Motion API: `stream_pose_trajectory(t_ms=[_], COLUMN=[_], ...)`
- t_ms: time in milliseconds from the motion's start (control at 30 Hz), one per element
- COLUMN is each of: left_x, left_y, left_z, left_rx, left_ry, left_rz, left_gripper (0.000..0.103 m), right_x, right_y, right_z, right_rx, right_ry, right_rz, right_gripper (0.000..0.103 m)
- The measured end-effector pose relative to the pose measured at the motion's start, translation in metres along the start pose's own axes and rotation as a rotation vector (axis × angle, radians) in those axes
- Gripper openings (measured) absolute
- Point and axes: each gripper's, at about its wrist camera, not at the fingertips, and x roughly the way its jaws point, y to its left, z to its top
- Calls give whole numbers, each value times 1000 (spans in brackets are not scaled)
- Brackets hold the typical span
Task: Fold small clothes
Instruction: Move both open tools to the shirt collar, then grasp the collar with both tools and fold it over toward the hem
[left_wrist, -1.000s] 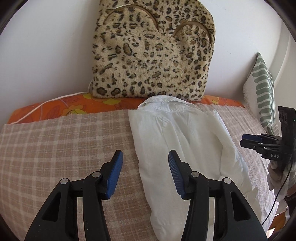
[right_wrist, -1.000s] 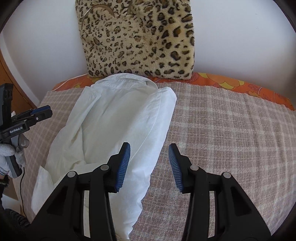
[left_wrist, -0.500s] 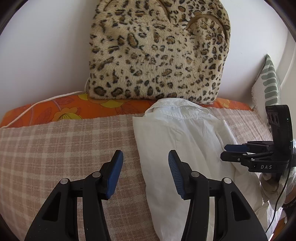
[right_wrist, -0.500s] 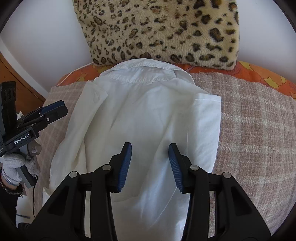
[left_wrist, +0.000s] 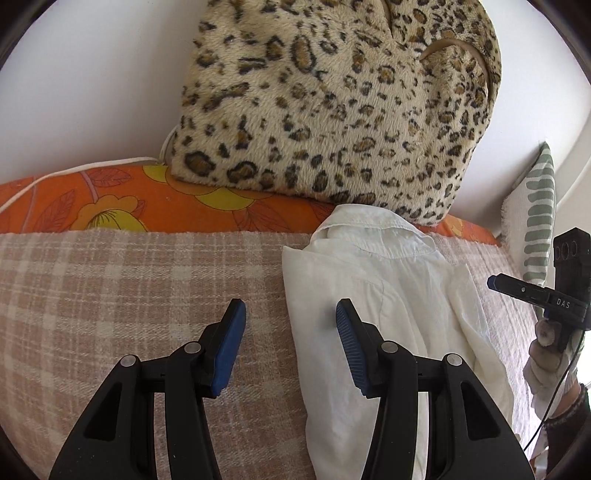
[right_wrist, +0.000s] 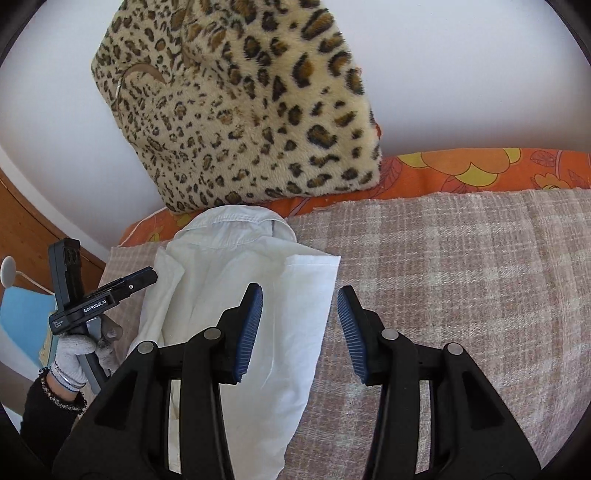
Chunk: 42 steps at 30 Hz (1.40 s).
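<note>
**White shirt lies folded lengthwise on the bed, both claws apart above it**

While the white shirt lies on the plaid blanket of the bed, its collar points to the far end and touches the foot of the leopard-print cushion, which leans on the white wall. The shirt is folded into a long narrow strip, sleeves tucked in. Beyond the blanket's far edge shows an orange flowered sheet.

The left claw hovers with its blue pads spread apart, holding nothing; the shirt's left edge lies between the pads, the right pad over the cloth and the left pad over bare blanket. The right claw is likewise spread wide and empty, straddling the shirt's right edge.

In the left wrist view a green-striped pillow stands at the far right. In the right wrist view a gloved hand grips the left tool's handle at the near left.
</note>
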Motion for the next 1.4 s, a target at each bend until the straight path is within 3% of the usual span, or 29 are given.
stream_pose_trajectory(t_ms=[133,267,300,333,367,433,467,967,1167,1400], left_x=[6,12,15,17,22,25,23,-84,-138,-197], left_y=[5,2,0,-2,-6,-15,-21,-70,-94,-109], left_z=[4,8,9,10,11,9,9,8,-18,-77], left_rx=[-39,-29,-23,-17,-8,22,47,118,198,249], left_ry=[-1,-3,-1,-4,-7,-18,-34,-159,-192,-198], left_rz=[-38,-69,-71,-72,-74,-84,-85,-216,-224,-217], left_gripper=[49,46,45,31,15,5,3,2,2,2], right_x=[34,48,52,57,62,65,63,-52,-112,-161], right_y=[-15,-2,3,7,12,23,30,95,109,125], right_z=[4,8,11,13,15,16,16,14,-20,-92], right_rx=[30,-6,-16,-25,-36,-72,-91,-175,-213,-289], right_ry=[55,38,37,41,48,53,44,-126,-171,-192], right_rz=[18,33,27,9,-21,-63,-69,-15,4,-21], right_gripper=[46,46,40,26,19,7,7,5,5,5])
